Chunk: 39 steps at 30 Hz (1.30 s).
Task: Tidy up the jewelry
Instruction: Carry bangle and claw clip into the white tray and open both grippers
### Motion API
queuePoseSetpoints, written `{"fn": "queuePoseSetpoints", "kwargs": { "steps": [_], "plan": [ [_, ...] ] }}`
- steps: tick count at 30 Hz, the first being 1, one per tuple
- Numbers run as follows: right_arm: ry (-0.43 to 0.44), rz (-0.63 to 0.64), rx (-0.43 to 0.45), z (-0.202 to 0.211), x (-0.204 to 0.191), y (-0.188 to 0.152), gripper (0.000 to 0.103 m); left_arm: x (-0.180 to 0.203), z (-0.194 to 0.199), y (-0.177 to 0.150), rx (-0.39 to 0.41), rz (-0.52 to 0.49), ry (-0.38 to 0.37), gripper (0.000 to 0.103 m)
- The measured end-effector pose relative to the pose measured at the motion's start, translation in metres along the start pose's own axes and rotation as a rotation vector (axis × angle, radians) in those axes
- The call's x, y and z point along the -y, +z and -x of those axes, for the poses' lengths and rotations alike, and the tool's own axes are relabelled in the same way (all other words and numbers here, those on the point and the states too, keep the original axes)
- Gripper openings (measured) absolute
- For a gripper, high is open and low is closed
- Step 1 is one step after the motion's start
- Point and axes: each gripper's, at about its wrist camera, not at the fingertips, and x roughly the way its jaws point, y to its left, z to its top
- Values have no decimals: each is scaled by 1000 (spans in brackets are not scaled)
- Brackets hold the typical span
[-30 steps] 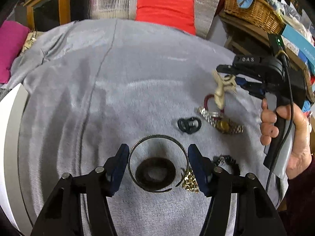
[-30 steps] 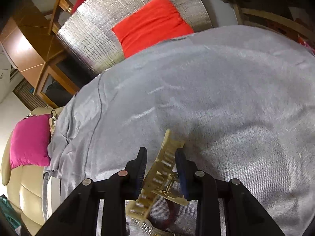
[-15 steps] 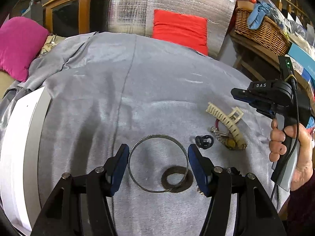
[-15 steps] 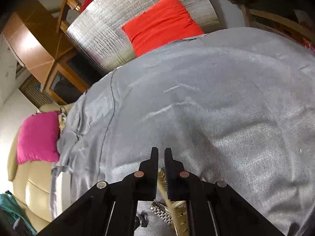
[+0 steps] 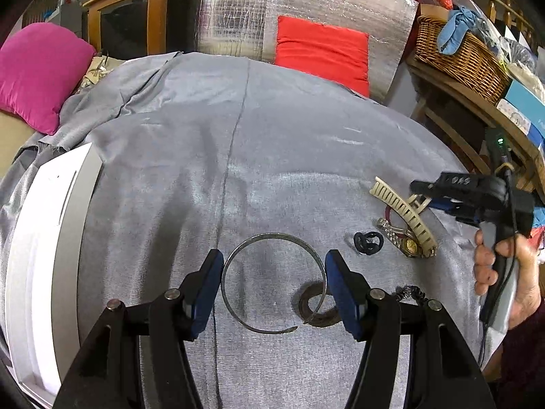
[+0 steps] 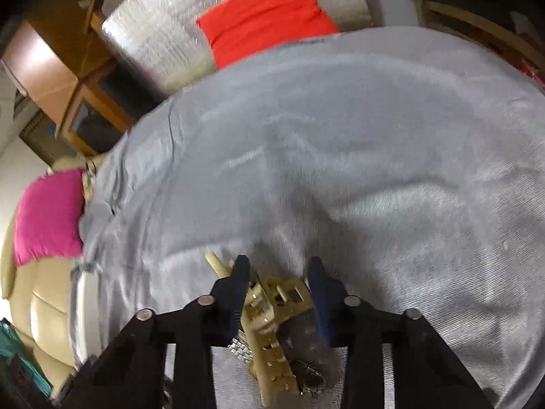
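Note:
My left gripper (image 5: 272, 259) is shut on a thin open metal bangle (image 5: 272, 237), which spans the gap between its blue pads just above the grey cloth (image 5: 272, 153). To the right, a cream hair claw clip (image 5: 405, 211) lies across a gold-faced watch (image 5: 408, 243) and a red bracelet (image 5: 388, 213). A hand (image 5: 494, 272) holds my right gripper (image 5: 424, 195) at the clip's far end. In the right wrist view the right gripper (image 6: 278, 266) has its jaws opening, with the clip (image 6: 272, 303) lying loose between them and the watch band (image 6: 242, 347) under it.
A black hair tie (image 5: 368, 242), a brown ring-shaped band (image 5: 316, 306) and a dark beaded chain (image 5: 410, 291) lie near the bangle. A white box (image 5: 41, 238) rests at the cloth's left edge. Cushions, a wicker basket (image 5: 460, 54) and wooden furniture ring the table.
The right gripper, which held the clip in the air, let it fall onto the watch, shut empty, then parted its jaws around it. The left gripper carried the bangle left of the brown band.

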Motion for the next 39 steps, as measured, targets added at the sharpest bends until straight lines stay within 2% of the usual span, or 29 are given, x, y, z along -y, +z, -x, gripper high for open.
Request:
{"fn": "queuePoseSetpoints", "kwargs": {
  "steps": [1,5,14,19,22,28,31,35,39],
  "plan": [
    [-7,18,-9,-3,-2,-2,19,0,0,0,-1,0,3,63],
    [-47,89,30,7,-19,-5,9,-5,2,1,4,10,1,63],
    [67,120,115,38,-69,-7,8,-28,26,-1,65,44,40,63],
    [179,205,157,45,-133,-21,8,-57,53,-1,128,103,69,63],
    [228,262,142,36,-174,-31,7,-82,70,-1,175,161,97,63],
    [311,345,74,2,-268,-49,5,-142,99,-1,259,286,221,63],
    [344,377,34,-20,-313,-60,5,-173,102,-3,250,349,288,63],
    [388,386,-6,-42,-359,-72,5,-210,97,-8,202,435,341,63],
    [420,428,-38,-60,-400,-84,5,-234,78,-16,114,501,395,63]
  ]
}}
